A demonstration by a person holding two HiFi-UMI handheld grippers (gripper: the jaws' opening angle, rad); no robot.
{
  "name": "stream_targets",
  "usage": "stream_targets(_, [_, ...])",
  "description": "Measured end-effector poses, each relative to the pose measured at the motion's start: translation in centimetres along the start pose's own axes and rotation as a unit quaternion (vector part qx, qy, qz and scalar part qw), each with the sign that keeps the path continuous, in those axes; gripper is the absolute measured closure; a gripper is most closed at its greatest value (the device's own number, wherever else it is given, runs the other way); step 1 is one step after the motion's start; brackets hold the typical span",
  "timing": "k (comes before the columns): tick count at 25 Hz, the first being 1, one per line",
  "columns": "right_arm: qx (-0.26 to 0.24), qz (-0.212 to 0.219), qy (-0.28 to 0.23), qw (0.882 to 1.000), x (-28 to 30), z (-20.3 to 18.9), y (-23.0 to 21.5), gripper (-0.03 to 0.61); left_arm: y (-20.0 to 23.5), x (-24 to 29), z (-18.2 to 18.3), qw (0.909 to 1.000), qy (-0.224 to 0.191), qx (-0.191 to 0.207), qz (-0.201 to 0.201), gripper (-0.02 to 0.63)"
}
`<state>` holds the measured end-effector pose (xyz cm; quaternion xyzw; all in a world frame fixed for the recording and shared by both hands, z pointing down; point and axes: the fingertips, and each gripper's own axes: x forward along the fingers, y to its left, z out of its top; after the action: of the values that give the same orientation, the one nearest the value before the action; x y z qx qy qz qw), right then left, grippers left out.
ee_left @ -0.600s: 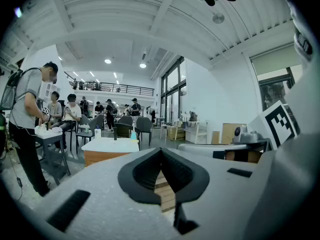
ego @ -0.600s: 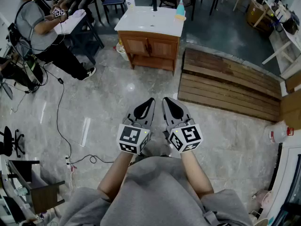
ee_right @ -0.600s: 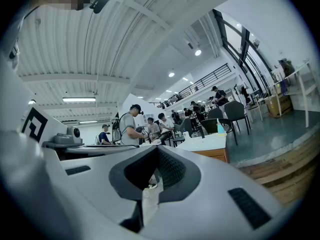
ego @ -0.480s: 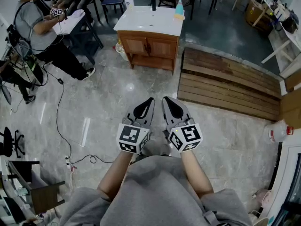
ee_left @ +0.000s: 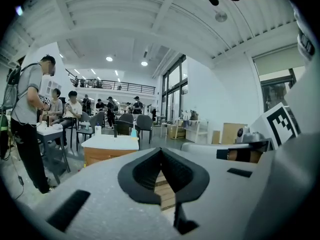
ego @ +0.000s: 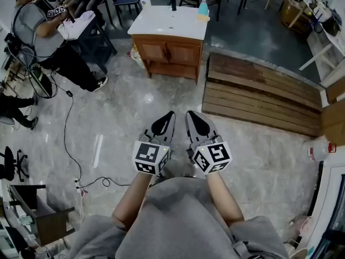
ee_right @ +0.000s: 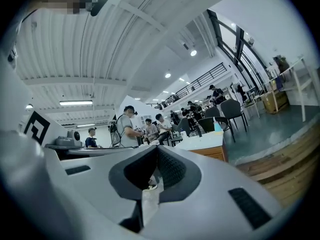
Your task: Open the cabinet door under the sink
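Observation:
The sink cabinet (ego: 168,53) stands far ahead on the floor, with a white basin top (ego: 168,21) and two closed wooden doors. It also shows small in the left gripper view, sink cabinet (ee_left: 107,151), and in the right gripper view, sink cabinet (ee_right: 209,150). My left gripper (ego: 170,114) and right gripper (ego: 190,114) are held side by side in front of my body, well short of the cabinet. Both point toward it. Each is shut with nothing between its jaws, left gripper (ee_left: 161,151), right gripper (ee_right: 156,149).
A low wooden slat platform (ego: 261,97) lies right of the cabinet. A blue bottle (ego: 203,8) and a black faucet (ego: 173,2) stand on the basin top. A person (ego: 46,34) sits at a table at left. A cable (ego: 67,139) trails across the marble floor.
The cabinet has drifted slightly up and left in the head view, and the person at left has shifted. Both grippers hold the same pose, still shut.

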<state>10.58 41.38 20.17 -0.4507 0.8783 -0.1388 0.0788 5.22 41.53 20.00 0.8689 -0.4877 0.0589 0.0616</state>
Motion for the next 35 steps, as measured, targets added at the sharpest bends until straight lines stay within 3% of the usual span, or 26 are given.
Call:
stream_targets(14, [0.037,0.009,0.02,0.999,0.4,-1.5,-3.6,0.568,-0.4,2.5,-1.9,0.9994,0.029,-0.009,0.017,0.606])
stream_targets(26, [0.029,0.002,0.046,0.999,6.9,-3.0,-6.5,0.568,5.4,8.2,-2.7,0.9987,0.041,-0.029,0.008,0.606])
stream_targets(35, [0.023,-0.015,0.057,0.998,14.9,-2.6,-8.1,0.568,12.2,12.8,-1.5,0.9983,0.042,-0.039,-0.006,0.606])
